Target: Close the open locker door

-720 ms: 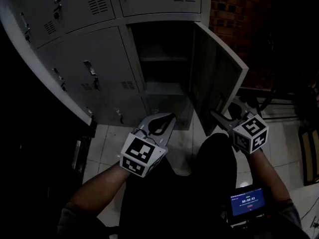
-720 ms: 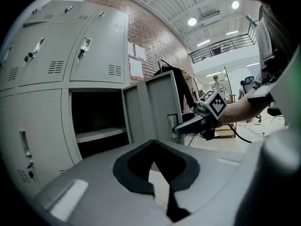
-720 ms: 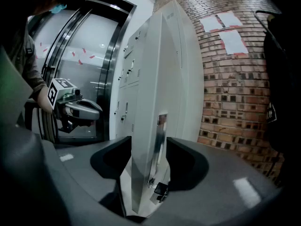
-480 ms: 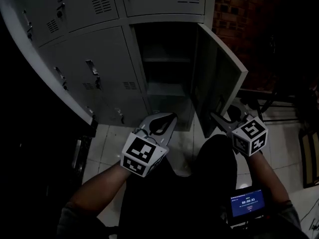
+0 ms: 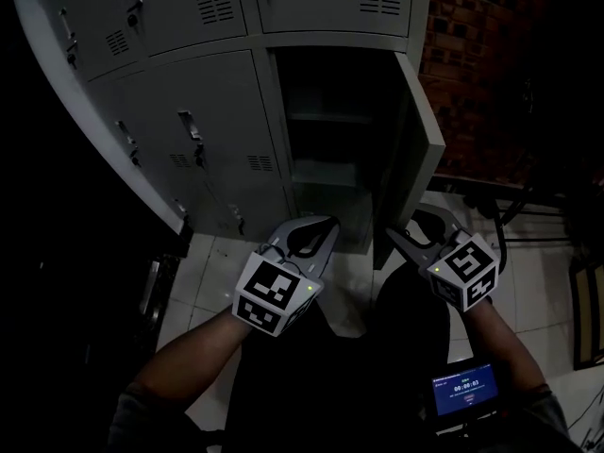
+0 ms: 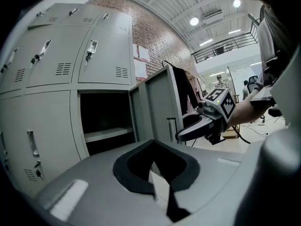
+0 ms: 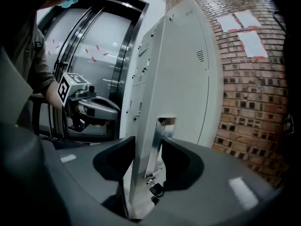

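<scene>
The grey locker bank has one open compartment [image 5: 330,130] with a shelf inside. Its door [image 5: 415,149] stands partly swung out on the right. My right gripper [image 5: 406,223] is open at the door's free edge, low down. In the right gripper view the door [image 7: 183,79] and its metal latch plate [image 7: 161,135] lie between the jaws of that gripper [image 7: 148,140], close to both. A small lock [image 7: 155,189] hangs below. My left gripper [image 5: 326,223] hovers shut and holding nothing, in front of the compartment, left of the door [image 6: 157,102]. Its own view shows the right gripper [image 6: 184,135] at the door.
Closed locker doors [image 5: 179,140] fill the left and top. A brick wall [image 5: 472,64] stands right of the lockers. The floor [image 5: 212,272] is pale tile. A device with a blue screen [image 5: 462,385] sits at my right forearm. Cables and a chair [image 5: 585,310] lie far right.
The door has swung inward toward the locker, its free edge moving left. My right gripper moved left with it. The left gripper has hardly shifted.
</scene>
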Available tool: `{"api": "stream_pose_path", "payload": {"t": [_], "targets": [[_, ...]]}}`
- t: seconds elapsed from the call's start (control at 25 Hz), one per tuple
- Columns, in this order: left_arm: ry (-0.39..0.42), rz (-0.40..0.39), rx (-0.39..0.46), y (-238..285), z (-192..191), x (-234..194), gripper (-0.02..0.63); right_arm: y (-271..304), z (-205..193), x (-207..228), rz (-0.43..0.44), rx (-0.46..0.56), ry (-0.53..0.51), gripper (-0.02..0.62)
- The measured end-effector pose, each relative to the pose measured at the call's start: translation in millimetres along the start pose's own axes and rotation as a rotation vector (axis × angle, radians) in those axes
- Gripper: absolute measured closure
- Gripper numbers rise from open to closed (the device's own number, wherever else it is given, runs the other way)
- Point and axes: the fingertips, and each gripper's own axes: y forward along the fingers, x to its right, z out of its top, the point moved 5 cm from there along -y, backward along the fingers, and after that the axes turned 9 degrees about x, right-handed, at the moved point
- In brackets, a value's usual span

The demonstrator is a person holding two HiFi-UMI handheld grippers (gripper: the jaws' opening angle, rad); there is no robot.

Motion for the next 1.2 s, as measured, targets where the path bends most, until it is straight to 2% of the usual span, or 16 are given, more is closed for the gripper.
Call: {"api": "stream_pose_path", "payload": {"t": [0.24,0.56,0.72,0.88,0.96,1.0,1.2], "targets": [[-0.001,0.039,-0.006,-13.3,-1.9,-15.9,0.607,28.9,5.8,-15.8,0.056,0.021,-0.012,0.411],[0.012,0.141,0.011,-27.3,-1.7,-54.0,0.609,73.5,12.6,-29.6,0.103,0.039,-0.035,0.423],[0.017,0.192,-0.017,-34.2,-12.2,-73.7,0.609,99.5,15.7,-33.4,0.098,0.045,-0.036,0.425],[-0.013,0.226,-0.041,-44.0,-25.3,-91.8,0.609,127.1,18.0,-35.6,0.095,0.049,-0.047,0.425],[-0.02,0.244,-0.041,-48.8,-28.9,-101.9,0.609,139.8,19.2,-36.9,0.097,0.051,-0.062,0.425],[-0.026,0.254,-0.039,-50.9,-29.9,-106.6,0.609,146.3,19.9,-37.6,0.099,0.051,-0.071,0.456],[-0.059,0.293,-0.021,-55.9,-35.1,-128.8,0.609,179.4,22.5,-33.7,0.087,0.05,-0.087,0.459]]}}
